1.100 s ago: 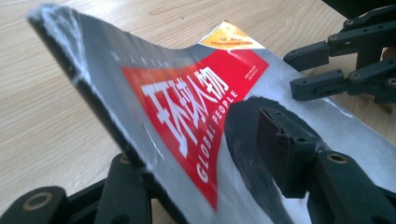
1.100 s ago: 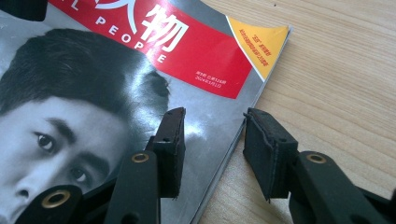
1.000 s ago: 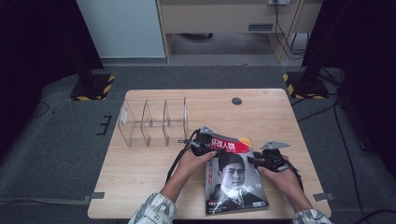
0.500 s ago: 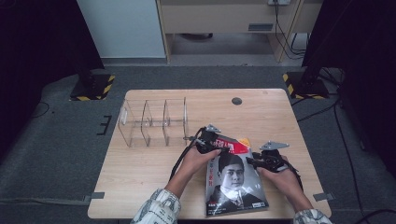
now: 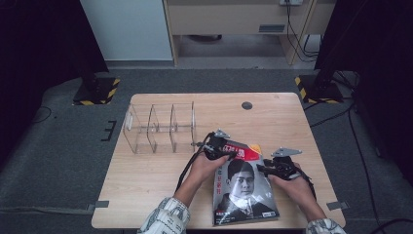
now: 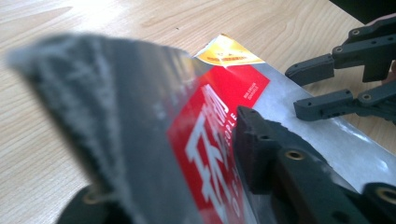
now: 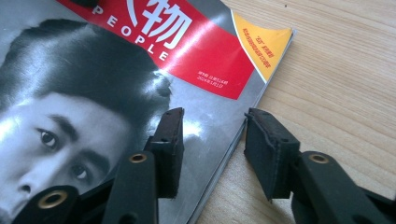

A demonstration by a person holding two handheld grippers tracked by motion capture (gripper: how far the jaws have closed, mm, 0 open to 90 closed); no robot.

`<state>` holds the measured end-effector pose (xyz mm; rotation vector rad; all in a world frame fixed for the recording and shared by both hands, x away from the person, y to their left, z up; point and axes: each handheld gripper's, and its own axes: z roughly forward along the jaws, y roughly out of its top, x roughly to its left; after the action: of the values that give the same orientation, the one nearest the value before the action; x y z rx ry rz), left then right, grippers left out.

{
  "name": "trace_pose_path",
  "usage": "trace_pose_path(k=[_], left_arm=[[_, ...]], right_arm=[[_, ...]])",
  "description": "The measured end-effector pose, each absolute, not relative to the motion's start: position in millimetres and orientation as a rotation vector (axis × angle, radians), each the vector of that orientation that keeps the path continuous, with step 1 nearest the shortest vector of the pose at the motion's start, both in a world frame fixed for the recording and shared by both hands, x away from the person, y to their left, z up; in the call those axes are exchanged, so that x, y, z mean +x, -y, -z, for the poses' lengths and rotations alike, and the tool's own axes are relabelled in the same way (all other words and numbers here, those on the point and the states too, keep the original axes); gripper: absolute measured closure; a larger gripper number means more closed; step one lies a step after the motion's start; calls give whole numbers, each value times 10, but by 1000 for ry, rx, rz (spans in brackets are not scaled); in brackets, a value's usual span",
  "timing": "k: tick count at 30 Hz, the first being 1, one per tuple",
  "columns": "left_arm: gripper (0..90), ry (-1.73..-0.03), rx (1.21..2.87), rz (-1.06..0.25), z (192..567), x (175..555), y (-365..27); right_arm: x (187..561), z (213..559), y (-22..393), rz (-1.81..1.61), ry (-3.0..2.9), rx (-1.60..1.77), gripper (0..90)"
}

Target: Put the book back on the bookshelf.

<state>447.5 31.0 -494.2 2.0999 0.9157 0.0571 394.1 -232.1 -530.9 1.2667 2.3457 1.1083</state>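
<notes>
A magazine [image 5: 243, 190] with a portrait cover and a red title band lies flat near the table's front edge. My left gripper [image 5: 221, 148] is at its top left corner. In the left gripper view its jaws [image 6: 215, 154] stand a little apart, with the red band of the magazine [image 6: 224, 93] running between them. My right gripper [image 5: 272, 168] is open at the magazine's right edge. In the right gripper view [image 7: 212, 140] one jaw hovers over the cover [image 7: 93, 93] and the other over bare wood. The right gripper [image 6: 322, 88] shows farther off in the left gripper view.
A clear acrylic organizer [image 5: 160, 127] with three compartments stands behind and left of the left gripper. The wooden table [image 5: 146, 180] has a round dark grommet [image 5: 247, 105] near its back edge. Dark floor surrounds the table.
My left gripper has slid right, from beside the magazine onto its top left corner. The right gripper and the magazine have stayed where they were.
</notes>
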Motion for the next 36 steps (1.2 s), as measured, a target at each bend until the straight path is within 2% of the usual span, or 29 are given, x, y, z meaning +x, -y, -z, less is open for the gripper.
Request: trace_pose_path(k=[8, 22, 36], left_arm=[[803, -914, 2092, -59, 4904, 4458, -299], [836, -891, 2028, -37, 4733, 4388, -327], [856, -869, 2012, -44, 4577, 4372, -347]], right_arm=[[3943, 5225, 2450, -1107, -2264, 1321, 468], [3965, 5167, 2692, -1060, -2089, 1429, 461], [3975, 5218, 2723, -990, -2088, 1463, 459]])
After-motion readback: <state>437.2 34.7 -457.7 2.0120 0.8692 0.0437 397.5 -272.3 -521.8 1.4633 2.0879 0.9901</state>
